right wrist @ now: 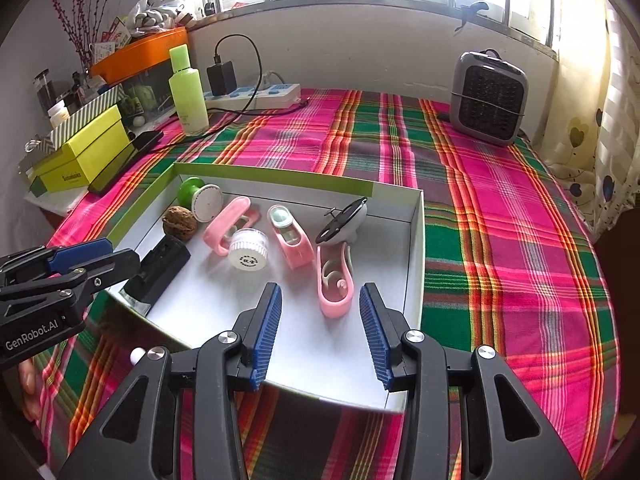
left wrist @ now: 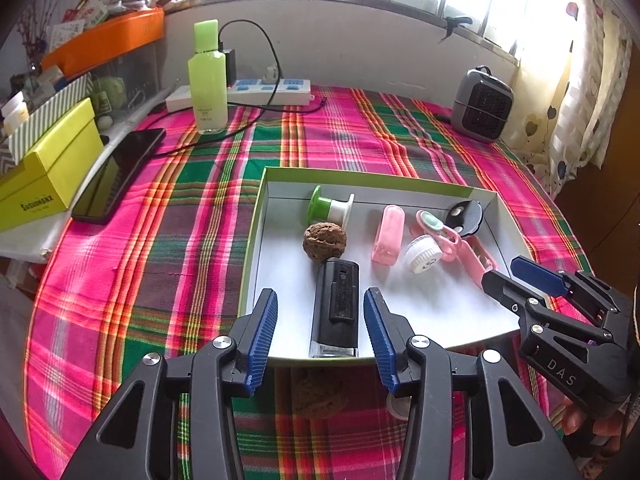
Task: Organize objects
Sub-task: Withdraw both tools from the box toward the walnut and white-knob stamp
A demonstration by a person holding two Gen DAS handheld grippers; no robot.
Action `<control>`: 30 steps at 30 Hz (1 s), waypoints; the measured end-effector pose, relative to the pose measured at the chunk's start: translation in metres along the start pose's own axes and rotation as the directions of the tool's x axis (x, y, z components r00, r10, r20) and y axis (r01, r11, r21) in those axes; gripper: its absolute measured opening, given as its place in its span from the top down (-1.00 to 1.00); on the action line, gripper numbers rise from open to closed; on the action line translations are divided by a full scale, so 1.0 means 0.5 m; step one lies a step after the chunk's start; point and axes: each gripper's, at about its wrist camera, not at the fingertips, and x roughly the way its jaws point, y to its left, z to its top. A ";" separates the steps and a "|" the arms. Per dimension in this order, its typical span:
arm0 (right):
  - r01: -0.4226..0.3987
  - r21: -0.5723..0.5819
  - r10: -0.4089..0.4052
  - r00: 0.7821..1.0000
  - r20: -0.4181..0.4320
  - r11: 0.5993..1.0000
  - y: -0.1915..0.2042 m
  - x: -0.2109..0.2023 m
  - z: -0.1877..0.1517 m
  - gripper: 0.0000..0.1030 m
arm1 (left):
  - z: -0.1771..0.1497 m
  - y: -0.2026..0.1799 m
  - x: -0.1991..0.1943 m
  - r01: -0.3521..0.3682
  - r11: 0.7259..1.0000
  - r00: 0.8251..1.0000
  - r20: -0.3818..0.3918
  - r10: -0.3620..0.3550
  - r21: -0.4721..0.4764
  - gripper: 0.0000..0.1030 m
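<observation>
Left wrist view puts your left gripper (left wrist: pixel 320 330) over the near edge of the shallow white tray (left wrist: pixel 400 185); its jaws stand apart, and the black rectangular device (left wrist: pixel 336 308) lies on the tray floor between them with clear gaps on both sides. Your right gripper (right wrist: pixel 320 330) hangs over the tray's near right part, its jaws also apart, with the pink clip (right wrist: pixel 335 284) just ahead and untouched. Beyond these lie a walnut (left wrist: pixel 324 240), a green-and-white spool (left wrist: pixel 331 206) and a white round cap (left wrist: pixel 422 254), all resting inside the tray on the plaid cloth (left wrist: pixel 160 240).
</observation>
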 end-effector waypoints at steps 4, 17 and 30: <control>-0.003 0.002 0.003 1.000 0.013 1.000 0.006 -0.017 -0.008 0.18 | -0.011 -0.002 -0.013 0.007 1.000 1.000 0.007 -0.007 0.002 0.14; -0.008 -0.001 0.008 0.999 0.041 1.000 0.036 -0.060 -0.044 0.18 | -0.050 -0.008 -0.059 -0.004 1.000 0.999 0.047 0.003 0.020 0.14; -0.054 0.022 0.052 0.996 0.070 0.998 0.063 -0.088 -0.083 0.18 | -0.095 0.002 -0.085 0.004 1.000 0.998 0.068 -0.005 0.024 0.13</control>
